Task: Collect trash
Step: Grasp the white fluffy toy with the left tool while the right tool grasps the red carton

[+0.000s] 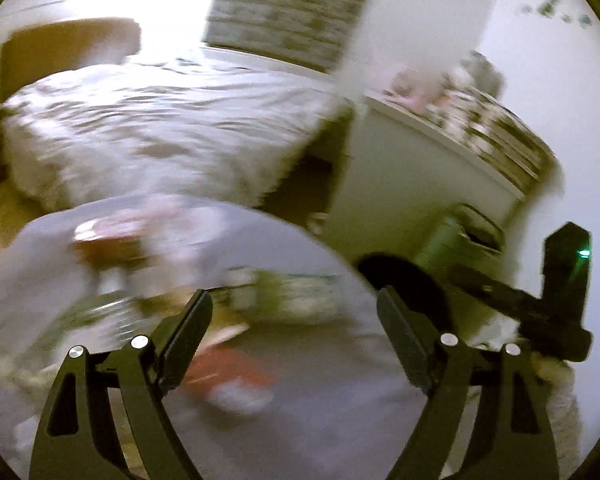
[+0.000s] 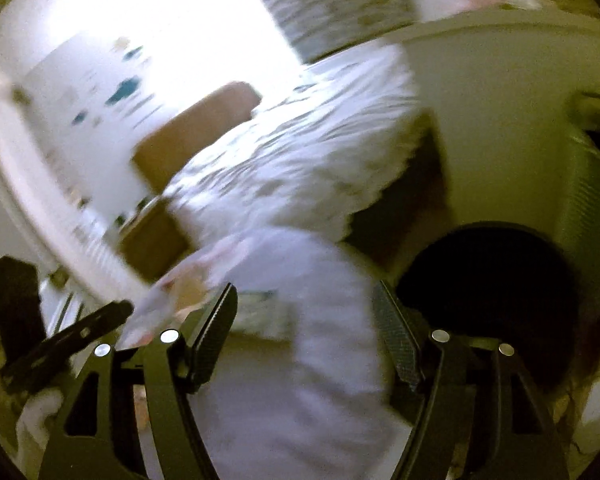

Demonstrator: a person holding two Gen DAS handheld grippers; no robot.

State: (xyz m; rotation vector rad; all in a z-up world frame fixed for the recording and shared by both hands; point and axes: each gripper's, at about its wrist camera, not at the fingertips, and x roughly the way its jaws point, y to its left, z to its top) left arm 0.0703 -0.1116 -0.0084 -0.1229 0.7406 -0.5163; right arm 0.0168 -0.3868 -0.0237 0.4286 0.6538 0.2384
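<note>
Both views are motion-blurred. A translucent white plastic bag [image 1: 236, 264] full of trash fills the lower part of the left wrist view; red and white wrappers [image 1: 228, 376] show through it. My left gripper [image 1: 294, 304] is open just above the bag and holds nothing. The right gripper's body [image 1: 556, 292] shows at the right edge. In the right wrist view the same bag [image 2: 308, 340] lies between the fingers of my right gripper [image 2: 304, 300], which is open. The left gripper's body [image 2: 60, 340] shows at the lower left.
A bed with a rumpled white duvet [image 1: 160, 128] and wooden headboard [image 1: 64, 48] lies behind the bag. A white cabinet [image 1: 416, 168] stands to its right. A dark round bin [image 2: 488, 292] and a green woven basket [image 2: 592, 216] stand by the cabinet.
</note>
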